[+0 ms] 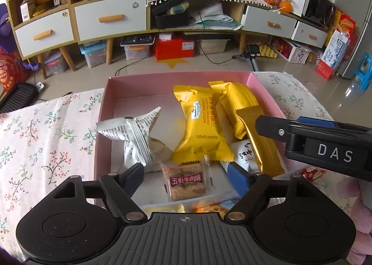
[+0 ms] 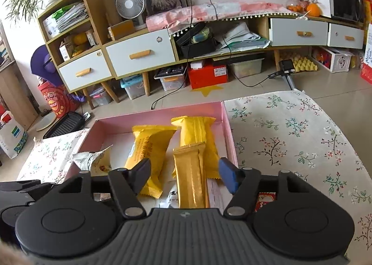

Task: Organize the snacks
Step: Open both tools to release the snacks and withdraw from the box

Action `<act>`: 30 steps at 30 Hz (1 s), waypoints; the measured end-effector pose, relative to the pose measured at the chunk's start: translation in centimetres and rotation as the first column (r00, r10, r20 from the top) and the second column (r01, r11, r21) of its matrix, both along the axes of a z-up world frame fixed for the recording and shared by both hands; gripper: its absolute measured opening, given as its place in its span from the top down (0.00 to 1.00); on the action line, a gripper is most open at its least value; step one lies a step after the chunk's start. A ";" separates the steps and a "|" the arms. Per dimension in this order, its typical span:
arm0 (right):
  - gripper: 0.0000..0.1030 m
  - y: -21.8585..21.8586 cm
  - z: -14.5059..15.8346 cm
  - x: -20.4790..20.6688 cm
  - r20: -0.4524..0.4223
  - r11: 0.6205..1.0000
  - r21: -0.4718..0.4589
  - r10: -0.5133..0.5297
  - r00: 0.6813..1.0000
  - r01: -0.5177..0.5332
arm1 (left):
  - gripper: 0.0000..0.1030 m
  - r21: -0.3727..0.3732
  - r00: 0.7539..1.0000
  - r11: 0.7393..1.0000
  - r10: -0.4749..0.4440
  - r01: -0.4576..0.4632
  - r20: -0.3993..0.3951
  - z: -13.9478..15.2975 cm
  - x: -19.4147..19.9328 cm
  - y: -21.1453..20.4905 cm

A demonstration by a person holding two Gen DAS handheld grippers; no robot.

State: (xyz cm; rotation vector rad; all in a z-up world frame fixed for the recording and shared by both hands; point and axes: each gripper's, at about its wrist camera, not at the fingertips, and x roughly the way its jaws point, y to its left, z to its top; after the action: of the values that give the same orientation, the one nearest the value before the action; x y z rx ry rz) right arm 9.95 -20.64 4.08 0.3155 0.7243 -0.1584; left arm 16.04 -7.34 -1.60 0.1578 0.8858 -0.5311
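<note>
Both snacks lie inside the pink box (image 1: 105,111) on the bench. The left gripper (image 1: 186,172), jaws spread, straddles the small biscuit packet (image 1: 186,181); the right gripper (image 2: 184,173), jaws spread, apparently clear of the gold bar (image 2: 191,176). Lift straight up without dragging wrappers.

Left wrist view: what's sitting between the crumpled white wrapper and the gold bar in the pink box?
A yellow waffle packet lies between the white wrapper and gold bar, in the left wrist view.
</note>
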 end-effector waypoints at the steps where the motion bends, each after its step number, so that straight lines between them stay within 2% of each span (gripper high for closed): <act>1: 0.34 0.1 0.0 0.0 -0.001 1.000 -0.003 0.005 1.000 -0.005 | 0.21 0.000 1.000 1.000 -0.002 0.002 0.000 0.1 -0.2 0.1; 10: 0.19 0.9 1.4 -0.9 -0.019 0.997 -0.029 0.072 0.997 -0.073 | 0.16 -0.018 1.000 1.000 -0.006 0.006 -0.010 1.5 -2.7 1.9; 17: 0.09 1.0 2.8 -2.7 -0.022 0.992 -0.038 0.119 0.993 -0.119 | 0.09 0.004 1.000 1.000 -0.006 0.006 -0.002 2.8 -5.4 3.6; 21: 0.06 1.1 3.2 -3.7 -0.039 0.988 -0.057 0.140 0.989 -0.142 | 0.07 0.025 1.000 1.000 -0.001 0.002 -0.003 3.3 -6.9 4.5; 26: 0.01 0.7 3.4 -5.1 -0.066 0.987 -0.035 0.157 0.985 -0.160 | 0.04 0.038 1.000 0.999 0.004 -0.004 -0.006 3.3 -9.0 6.1; 30: 0.00 0.8 3.3 -6.0 -0.093 0.984 -0.013 0.174 0.980 -0.176 | 0.03 0.031 1.000 0.999 0.017 -0.017 -0.012 2.4 -10.2 7.7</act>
State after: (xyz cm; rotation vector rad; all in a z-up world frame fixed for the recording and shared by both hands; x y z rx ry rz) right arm 3.98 -19.80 7.34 0.2237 0.8371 -0.0138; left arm 5.86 0.38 0.83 0.1754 0.9072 -0.5033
